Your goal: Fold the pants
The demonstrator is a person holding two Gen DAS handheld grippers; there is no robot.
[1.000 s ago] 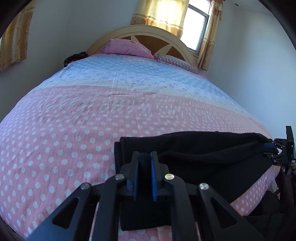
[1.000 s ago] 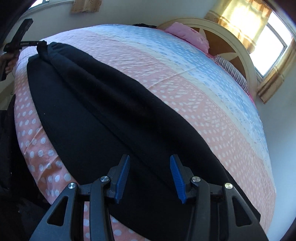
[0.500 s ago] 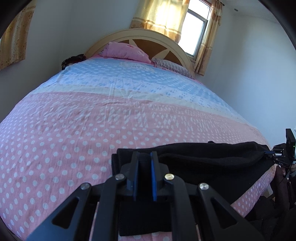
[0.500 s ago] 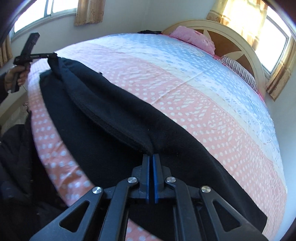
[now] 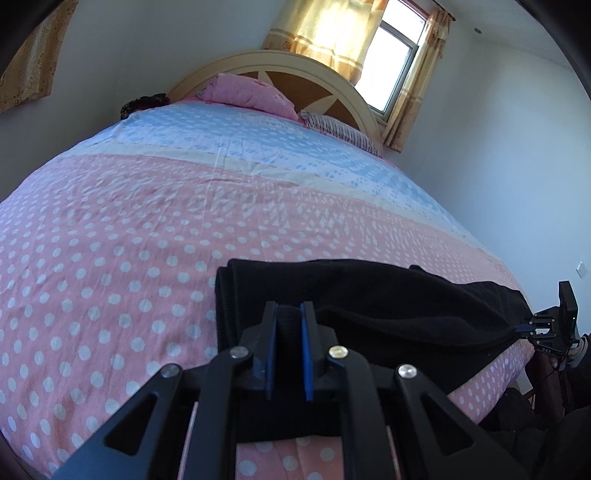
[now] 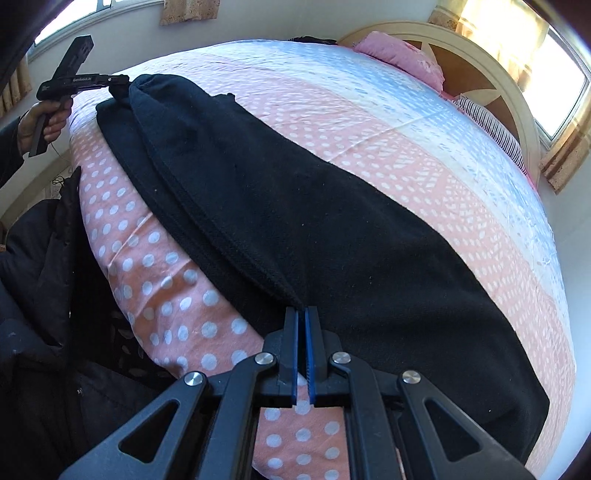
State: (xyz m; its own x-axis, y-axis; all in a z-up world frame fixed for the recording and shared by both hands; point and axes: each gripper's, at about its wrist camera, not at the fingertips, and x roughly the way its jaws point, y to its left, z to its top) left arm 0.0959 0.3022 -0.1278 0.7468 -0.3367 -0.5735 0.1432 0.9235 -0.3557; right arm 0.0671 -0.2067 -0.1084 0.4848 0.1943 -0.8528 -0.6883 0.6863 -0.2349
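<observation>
The one pair of black fleece pants (image 6: 332,221) lies stretched along the near edge of the bed, on the pink polka-dot bedspread (image 5: 110,277), held at both ends. In the right wrist view, the right gripper (image 6: 302,314) has its blue-padded fingers (image 6: 291,354) pressed almost together, pinching the tip of a folded seam edge of the pants right at the fingertips. In the left wrist view, the left gripper (image 5: 289,314) has its fingers (image 5: 271,354) narrowly set, clamping a thick fold of the same cloth at the other end.

A dark jacket-like garment (image 6: 44,314) hangs beside the bed edge, left of the right gripper. Farther up the bed lie two pillows: one pink pillow (image 5: 247,94) and one striped pillow (image 5: 340,127), against the arched cream wooden headboard (image 5: 288,62). Behind that stands a window with yellow curtains (image 5: 325,29).
</observation>
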